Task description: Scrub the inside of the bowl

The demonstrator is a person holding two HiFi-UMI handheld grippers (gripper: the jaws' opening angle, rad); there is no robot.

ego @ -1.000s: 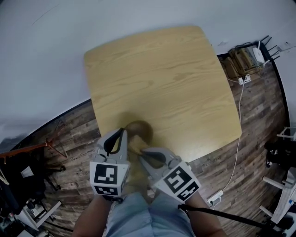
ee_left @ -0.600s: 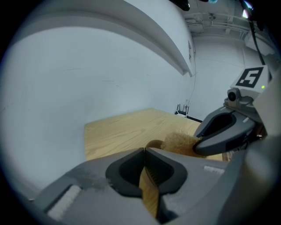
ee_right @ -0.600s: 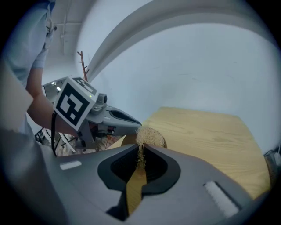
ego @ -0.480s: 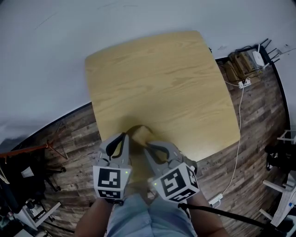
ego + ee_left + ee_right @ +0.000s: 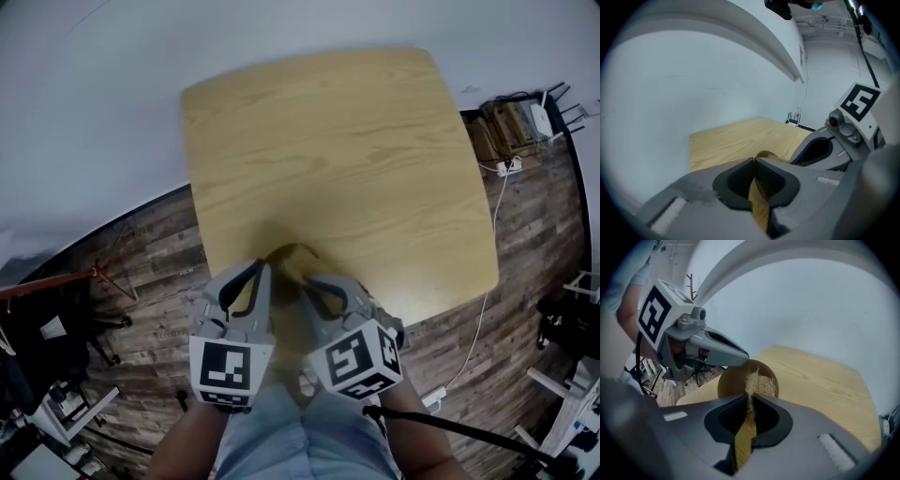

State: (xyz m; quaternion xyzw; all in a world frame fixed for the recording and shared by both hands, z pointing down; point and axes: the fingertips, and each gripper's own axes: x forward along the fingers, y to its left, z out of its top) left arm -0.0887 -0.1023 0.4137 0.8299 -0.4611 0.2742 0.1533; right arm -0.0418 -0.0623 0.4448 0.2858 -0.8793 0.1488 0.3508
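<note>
Now the bowl [image 5: 292,255] is at the near edge of the surface [image 5: 347,159], closer to its near left corner than to the near right one. It is a brown bowl and it is tilted, so that in the right gripper view its opening [image 5: 729,380] faces the camera.

The left hand-held gripper [image 5: 265,266] has its jaws fully together, and they pinch the rim of the bowl. In the left gripper view the tips [image 5: 753,160] meet with no gap, and the brown rim [image 5: 768,155] shows just behind them. The right hand-held gripper [image 5: 307,279] also has its jaws [image 5: 750,397] pressed together, on a pale fibre scrubber [image 5: 760,383]. The loose fibres stand out past the tips and lie inside the opening of the bowl. The two hand-held grippers are side by side over the near edge, close to each other.

From the bowl, the wooden top runs a long way to the far edge and to the right edge. A white wall [image 5: 112,112] stands against the far edge and along the left edge. Beyond the near and right edges there is a plank floor [image 5: 525,216], well below, with a white cable [image 5: 488,281] lying on it by the right edge.

By count: one bowl, one scrubber, two hand-held grippers, and two marker cubes [image 5: 232,366], one on each.
</note>
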